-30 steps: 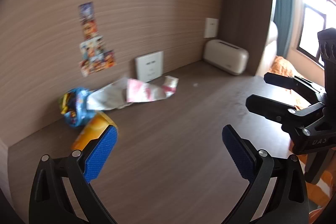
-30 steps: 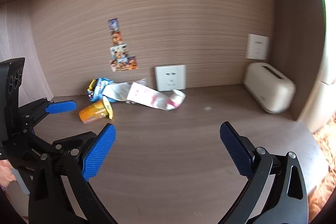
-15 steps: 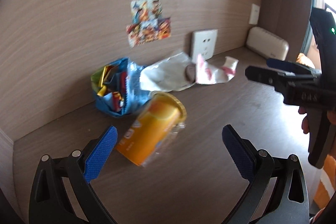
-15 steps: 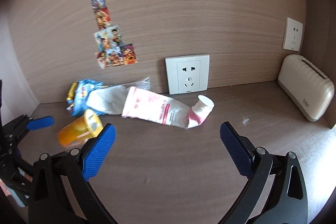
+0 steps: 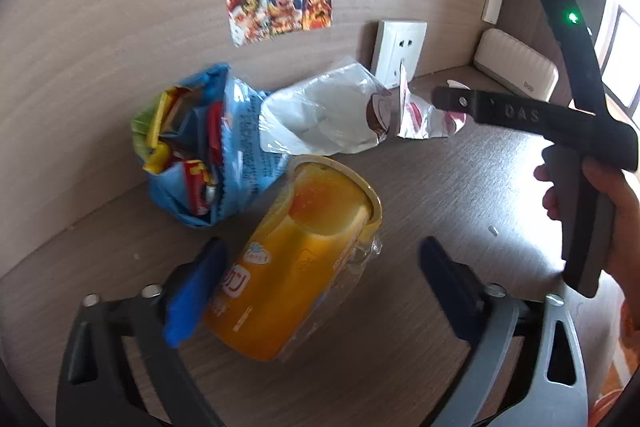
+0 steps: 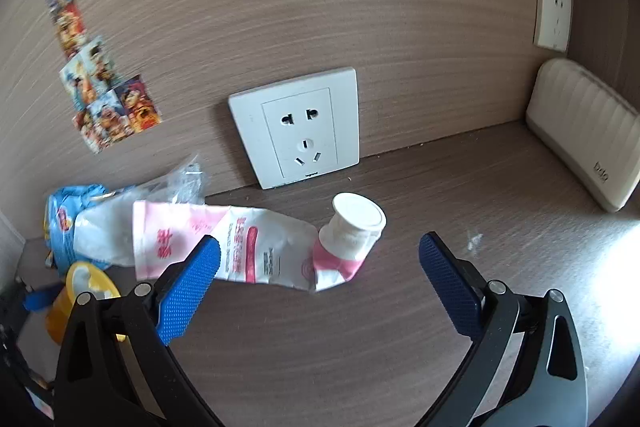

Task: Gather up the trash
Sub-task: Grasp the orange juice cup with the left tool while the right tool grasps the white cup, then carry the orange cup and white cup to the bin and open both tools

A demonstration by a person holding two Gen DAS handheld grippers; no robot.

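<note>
Wooden desk against a wood-grain wall. Left claw straddles a toppled orange cup, its jaws just closing, right pad not yet touching. Right claw gapes unclenched over a squeezed pink tube.

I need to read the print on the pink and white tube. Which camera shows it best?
The right wrist view: the pink and white tube lies lengthwise on the desk, with its printed side and white cap in full view. The left wrist view shows only its crumpled end, edge-on behind the clear wrapper.
</note>
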